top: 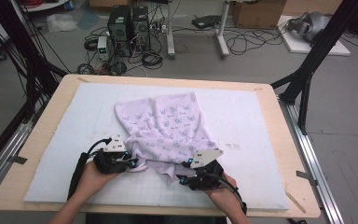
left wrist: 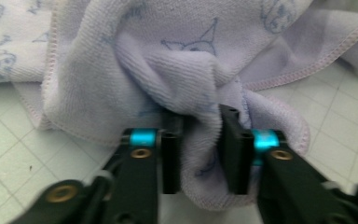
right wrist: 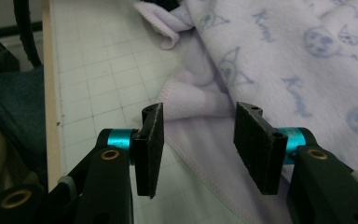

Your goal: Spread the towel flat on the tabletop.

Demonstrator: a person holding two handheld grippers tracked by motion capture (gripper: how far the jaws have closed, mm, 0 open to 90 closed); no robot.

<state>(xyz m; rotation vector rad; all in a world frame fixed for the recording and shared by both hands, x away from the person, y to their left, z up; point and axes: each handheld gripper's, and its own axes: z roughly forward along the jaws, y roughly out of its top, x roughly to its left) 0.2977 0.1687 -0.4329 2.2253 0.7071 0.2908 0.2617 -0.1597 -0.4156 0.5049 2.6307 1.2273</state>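
A lilac towel [top: 168, 126] printed with small blue cat faces lies crumpled on the white gridded mat [top: 251, 116]. At its near left corner, my left gripper [top: 135, 163] has a bunched fold of the towel [left wrist: 191, 60] pinched between its pads, in the left gripper [left wrist: 200, 114] view. Over the towel's near right edge my right gripper [top: 181, 178] stands open. In the right gripper [right wrist: 199, 112] view, the hemmed edge of the towel [right wrist: 284, 70] runs under and between the jaws, and the pads do not touch it.
The mat covers a wooden table [top: 46, 121] whose front edge lies just behind my hands. Bare mat [right wrist: 98, 70] stretches left of the right jaws up to the table's wooden edge [right wrist: 46, 70]. Computer towers [top: 128, 25] and cables sit on the floor beyond.
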